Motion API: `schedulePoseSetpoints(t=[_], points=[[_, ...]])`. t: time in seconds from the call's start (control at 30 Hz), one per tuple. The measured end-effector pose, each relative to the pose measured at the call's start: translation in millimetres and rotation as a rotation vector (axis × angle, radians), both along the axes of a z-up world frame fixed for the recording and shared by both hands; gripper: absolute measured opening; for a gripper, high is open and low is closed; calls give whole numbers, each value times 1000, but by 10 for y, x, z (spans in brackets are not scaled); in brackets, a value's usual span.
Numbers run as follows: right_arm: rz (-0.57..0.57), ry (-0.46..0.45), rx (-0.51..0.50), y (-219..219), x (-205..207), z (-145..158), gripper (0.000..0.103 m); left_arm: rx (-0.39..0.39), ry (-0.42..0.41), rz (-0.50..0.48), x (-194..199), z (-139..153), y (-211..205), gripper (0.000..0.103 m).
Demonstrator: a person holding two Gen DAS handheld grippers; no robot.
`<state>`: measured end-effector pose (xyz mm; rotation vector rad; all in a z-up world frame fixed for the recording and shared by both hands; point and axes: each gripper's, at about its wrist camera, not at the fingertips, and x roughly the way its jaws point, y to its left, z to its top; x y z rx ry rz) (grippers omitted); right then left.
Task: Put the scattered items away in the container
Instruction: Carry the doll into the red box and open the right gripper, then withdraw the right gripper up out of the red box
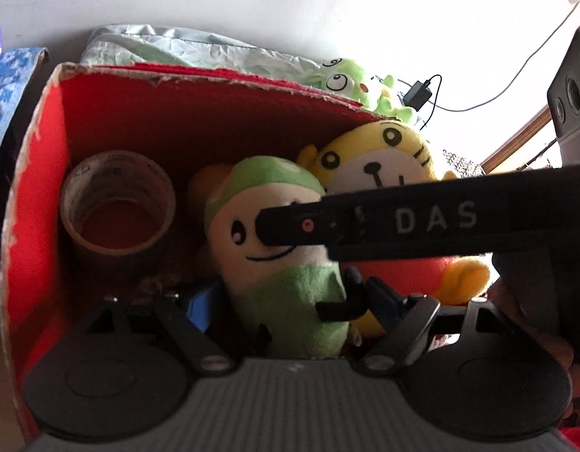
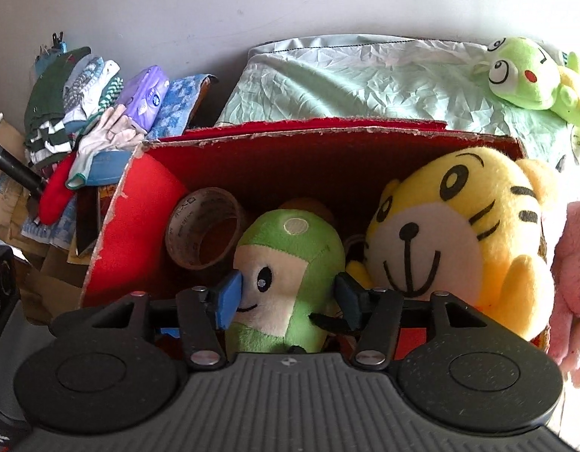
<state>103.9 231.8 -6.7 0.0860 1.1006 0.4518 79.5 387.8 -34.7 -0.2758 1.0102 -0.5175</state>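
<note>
Green plush toy (image 2: 286, 282) sits mid-frame between the half-open right gripper (image 2: 288, 301) pads (image 2: 229, 297); contact unclear. Left gripper (image 1: 275, 301) gapes around it.

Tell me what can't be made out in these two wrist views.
- Box floor: both views, covered by the green doll, tiger and tape.
- Green doll's face: left view, crossed by the right gripper body.
- Doll's base: both views, behind the gripper bodies.
- Left gripper pads' contact with the doll: unclear.
- Pink item: right view, cut off by the edge.
- Tape lettering: too blurred.
</note>
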Motion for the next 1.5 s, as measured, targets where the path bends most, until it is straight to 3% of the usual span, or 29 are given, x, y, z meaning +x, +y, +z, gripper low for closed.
schedulePoseSetpoints(t=[0.07,0.23,0.4,0.6,0.9,1.27,1.5], points=[[-6,-7,0,-13,-19,13,57,1,-9,4,-26,31,17,90],[-37,-37,27,-105,-95,91,57,0,-50,23,-108,159,63,92],[-75,-52,89,-251,-197,186,57,68,-106,34,-214,297,-13,92],[-114,-86,92,-377,-330,274,55,165,-164,50,-345,418,-210,93],[-90,-61,118,-571,-386,208,45,285,-140,159,-475,480,-398,92],[-37,-70,139,-794,-541,235,44,464,-169,298,-679,639,-657,98],[-42,-91,186,-943,-652,319,43,500,-168,367,-785,728,-692,100]])
